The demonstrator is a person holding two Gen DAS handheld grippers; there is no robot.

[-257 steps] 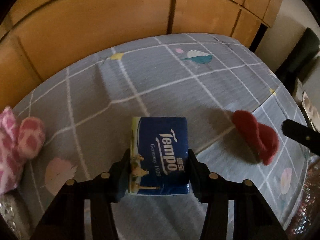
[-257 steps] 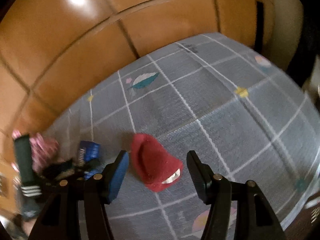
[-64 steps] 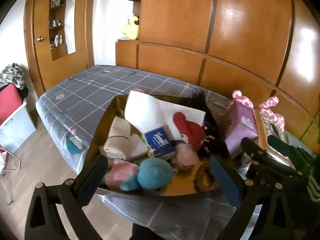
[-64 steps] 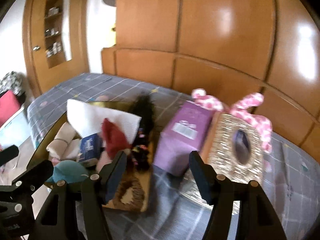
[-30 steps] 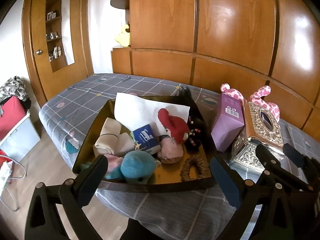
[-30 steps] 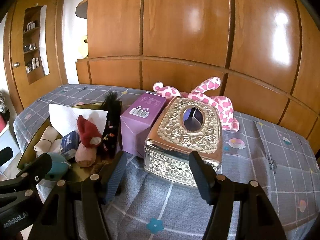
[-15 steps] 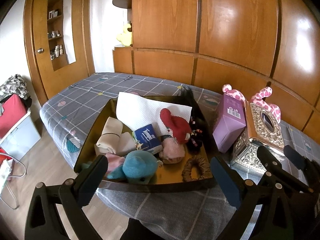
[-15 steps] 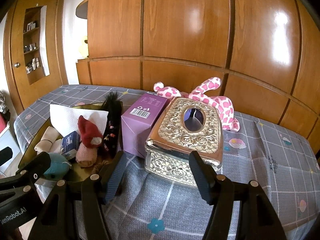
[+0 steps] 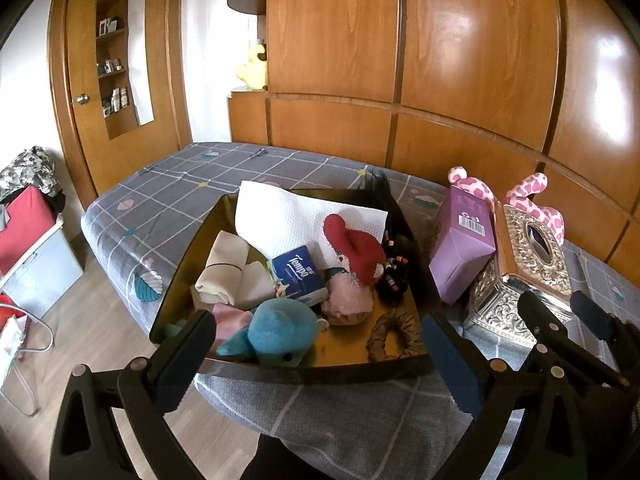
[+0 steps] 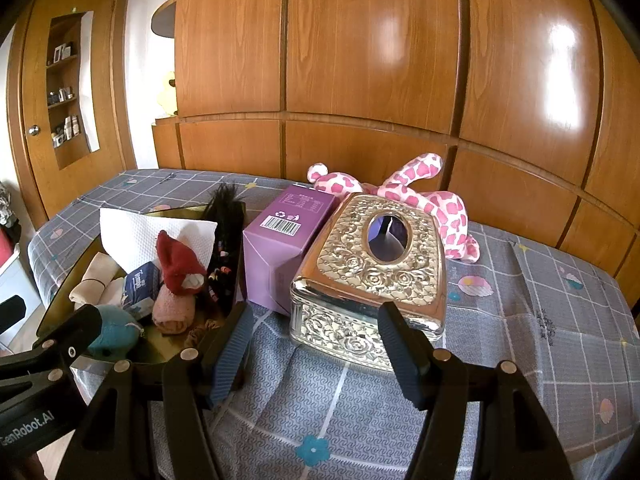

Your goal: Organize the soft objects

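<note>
Since earlier, the Tempo tissue pack (image 9: 299,274) and red plush (image 9: 357,249) are placed in the tray (image 9: 182,268); left gripper (image 9: 316,344) and right gripper (image 10: 316,350) are held apart, empty.

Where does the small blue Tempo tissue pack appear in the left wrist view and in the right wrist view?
Left wrist view: the small blue Tempo tissue pack lies near the picture's centre, inside the dark tray, left of the red plush toy.
Right wrist view: it lies at the left, partly hidden behind the same red plush toy.
Shared landmark: the purple carton with a barcode beside the tray.
</note>
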